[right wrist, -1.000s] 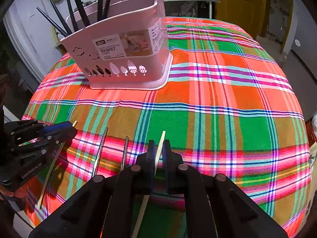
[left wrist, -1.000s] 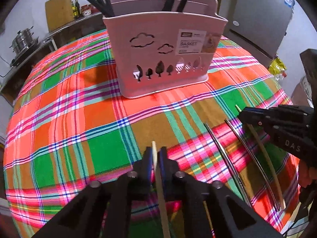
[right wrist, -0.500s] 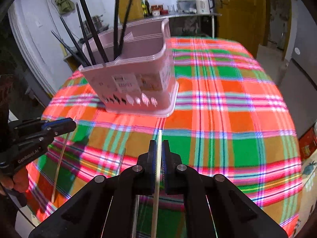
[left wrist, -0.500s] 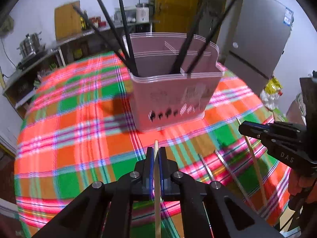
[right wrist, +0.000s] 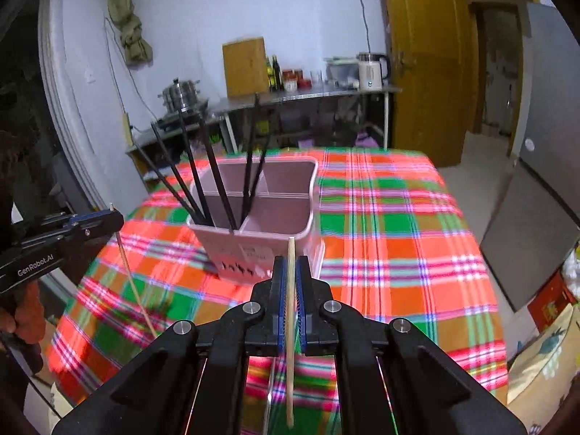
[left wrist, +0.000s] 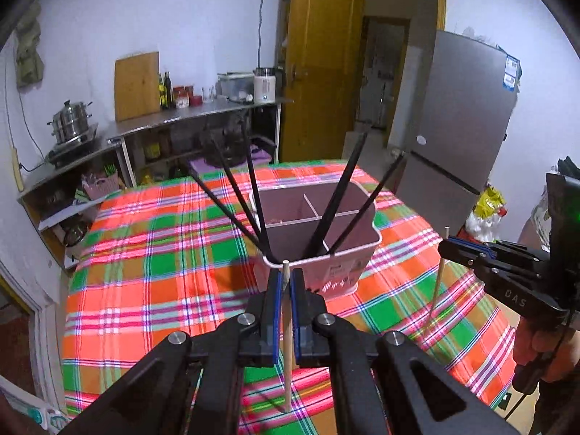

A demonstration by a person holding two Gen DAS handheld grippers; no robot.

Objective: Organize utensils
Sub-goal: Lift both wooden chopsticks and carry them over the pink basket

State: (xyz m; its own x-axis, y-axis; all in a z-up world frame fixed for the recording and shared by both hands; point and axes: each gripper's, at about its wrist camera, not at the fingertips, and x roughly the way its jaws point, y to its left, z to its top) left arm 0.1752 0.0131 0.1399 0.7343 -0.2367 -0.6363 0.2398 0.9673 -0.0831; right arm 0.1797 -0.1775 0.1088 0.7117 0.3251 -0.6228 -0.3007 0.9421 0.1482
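A pink basket [left wrist: 344, 272] [right wrist: 268, 232] stands mid-table on the plaid cloth [left wrist: 163, 253], with several black chopsticks [left wrist: 337, 203] [right wrist: 217, 181] leaning in its compartments. My left gripper [left wrist: 285, 279] is shut on a pale wooden chopstick [left wrist: 287, 344], held in the air just before the basket's near rim. My right gripper [right wrist: 290, 264] is shut on a second wooden chopstick [right wrist: 290, 326], also raised in front of the basket. Each gripper shows in the other's view with its stick hanging down: the right gripper [left wrist: 446, 244] and the left gripper [right wrist: 112, 217].
A thin metal chopstick [right wrist: 269, 395] lies on the cloth under the right gripper. A grey fridge [left wrist: 460, 116] stands right of the table. Behind it are a steel counter [left wrist: 188, 119] with a pot and kettle, and a yellow door [right wrist: 427, 54]. A hand [left wrist: 540, 344] grips the right tool.
Both grippers have risen well above the cloth, each carrying its wooden chopstick. The views now look down into the open top of the basket instead of at its side.
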